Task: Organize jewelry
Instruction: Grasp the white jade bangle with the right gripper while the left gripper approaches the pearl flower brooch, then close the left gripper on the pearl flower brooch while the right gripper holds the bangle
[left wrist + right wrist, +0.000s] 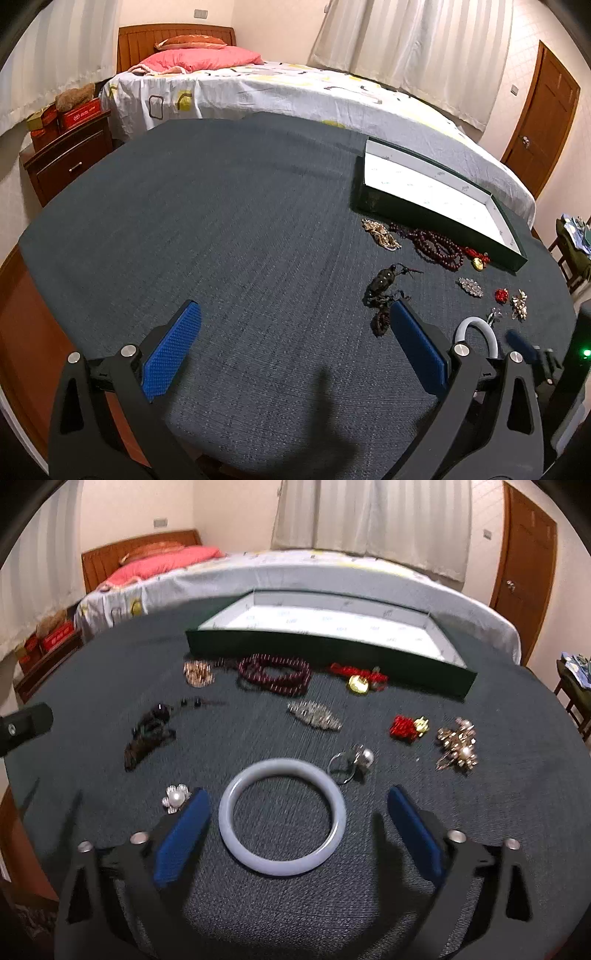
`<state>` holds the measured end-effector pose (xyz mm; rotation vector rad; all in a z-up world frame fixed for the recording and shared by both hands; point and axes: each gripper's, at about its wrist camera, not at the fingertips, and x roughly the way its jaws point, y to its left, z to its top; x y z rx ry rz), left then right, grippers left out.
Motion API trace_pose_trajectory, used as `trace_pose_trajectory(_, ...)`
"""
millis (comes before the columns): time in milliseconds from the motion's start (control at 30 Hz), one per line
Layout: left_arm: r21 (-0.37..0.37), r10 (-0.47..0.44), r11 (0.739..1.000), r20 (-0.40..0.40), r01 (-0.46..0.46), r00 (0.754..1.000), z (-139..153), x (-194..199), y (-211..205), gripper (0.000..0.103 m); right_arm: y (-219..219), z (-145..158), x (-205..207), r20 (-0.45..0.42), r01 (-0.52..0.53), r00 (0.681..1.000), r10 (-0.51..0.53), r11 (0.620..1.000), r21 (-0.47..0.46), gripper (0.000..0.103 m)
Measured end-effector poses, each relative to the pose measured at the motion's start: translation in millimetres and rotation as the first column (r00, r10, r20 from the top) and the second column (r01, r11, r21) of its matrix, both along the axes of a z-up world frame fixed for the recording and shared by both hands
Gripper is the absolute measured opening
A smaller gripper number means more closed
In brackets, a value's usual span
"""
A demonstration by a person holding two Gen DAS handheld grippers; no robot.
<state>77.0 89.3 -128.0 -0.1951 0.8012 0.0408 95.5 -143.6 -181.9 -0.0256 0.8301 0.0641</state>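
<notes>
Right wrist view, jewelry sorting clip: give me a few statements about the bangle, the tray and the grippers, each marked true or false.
1. The pale bangle lies flat on the dark cloth between the right gripper fingers. True.
2. The right gripper's pads press on the bangle. False: a gap shows on both sides, so the jaws stand open around it.
3. The green tray already holds the dark red bead necklace. False: the beads lie on the cloth in front of the tray, whose white inside looks bare.
4. The left gripper holds nothing. True: its jaws stand wide over bare cloth.
5. A pearl brooch lies beside the right gripper's left finger. True.
</notes>
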Motion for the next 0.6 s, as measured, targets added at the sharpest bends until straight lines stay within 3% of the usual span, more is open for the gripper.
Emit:
trace_pose_trajectory(33, 0.000, -0.002, 1.000, -0.005, 0.002, 1.000, -1, 0, -1, 0.099, -1, 0, -1, 0.008, 0.009, 1.000, -0.009, 1.000, 0.000, 0.069)
trace_pose_trajectory(600, 0.030, -0.066, 0.997, -0.006, 0.066, 0.998, 0, -3, -34, 0.099, -32, 6, -27, 0.031, 0.030, 0.999, -0.031, 0.999, 0.024, 0.068)
